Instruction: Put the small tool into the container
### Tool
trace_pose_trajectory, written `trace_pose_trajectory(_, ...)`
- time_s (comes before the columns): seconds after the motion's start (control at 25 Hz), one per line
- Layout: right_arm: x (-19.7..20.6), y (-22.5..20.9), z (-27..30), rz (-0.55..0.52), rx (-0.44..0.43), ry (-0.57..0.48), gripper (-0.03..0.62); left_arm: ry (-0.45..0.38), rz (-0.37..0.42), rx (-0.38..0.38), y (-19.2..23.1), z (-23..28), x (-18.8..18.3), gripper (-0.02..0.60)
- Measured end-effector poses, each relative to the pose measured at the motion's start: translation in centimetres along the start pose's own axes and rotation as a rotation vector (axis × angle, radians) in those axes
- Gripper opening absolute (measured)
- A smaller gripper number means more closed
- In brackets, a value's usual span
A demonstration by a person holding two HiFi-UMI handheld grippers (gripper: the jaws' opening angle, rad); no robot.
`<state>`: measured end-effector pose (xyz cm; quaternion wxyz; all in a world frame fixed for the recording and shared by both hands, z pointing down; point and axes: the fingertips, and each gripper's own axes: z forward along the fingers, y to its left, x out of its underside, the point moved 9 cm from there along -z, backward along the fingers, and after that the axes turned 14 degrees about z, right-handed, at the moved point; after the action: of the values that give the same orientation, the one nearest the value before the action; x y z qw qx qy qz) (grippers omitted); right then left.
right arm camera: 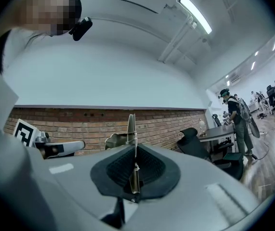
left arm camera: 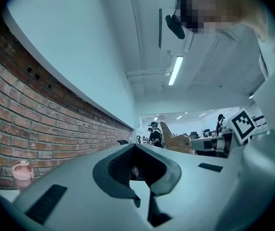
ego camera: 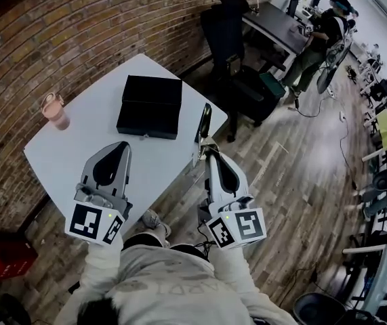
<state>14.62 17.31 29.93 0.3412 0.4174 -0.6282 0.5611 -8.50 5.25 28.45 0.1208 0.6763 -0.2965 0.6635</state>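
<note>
Brick walls surround a white table (ego camera: 57, 151) carrying a black container (ego camera: 150, 107); I cannot tell whether its lid is open. The left gripper (ego camera: 120, 146), jaws together and empty, could steady it. The right gripper (ego camera: 207, 149) is clamped on a thin metal tool (ego camera: 203, 122) above the table's edge, and should carry it over slowly and release it low.

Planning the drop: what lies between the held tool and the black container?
Only bare table between tool and container; the head view shows it.
</note>
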Motion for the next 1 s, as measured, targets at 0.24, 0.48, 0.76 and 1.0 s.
trace_pose_trajectory(0.24,0.4,-1.5,4.5,0.003,-0.04,0.034,0.015,0.026,0.002,-0.044,2.1,2.2,1.1,0.005)
trace_pose_trajectory(0.48,1.2,-2.7,8.5,0.004,-0.081,0.073,0.015,0.051,0.003,-0.083,3.8,3.8,2.1,0.005)
trace_pose_trajectory(0.76,2.9,-4.0,13.0,-0.049,-0.127,0.156,0.015,0.091,-0.007,-0.12,5.5,4.9,3.6,0.005)
trace_pose_trajectory(1.0,4.8,-4.8,16.4,-0.108,-0.151,0.24,0.015,0.113,-0.019,-0.149,7.0,5.6,4.8,0.005)
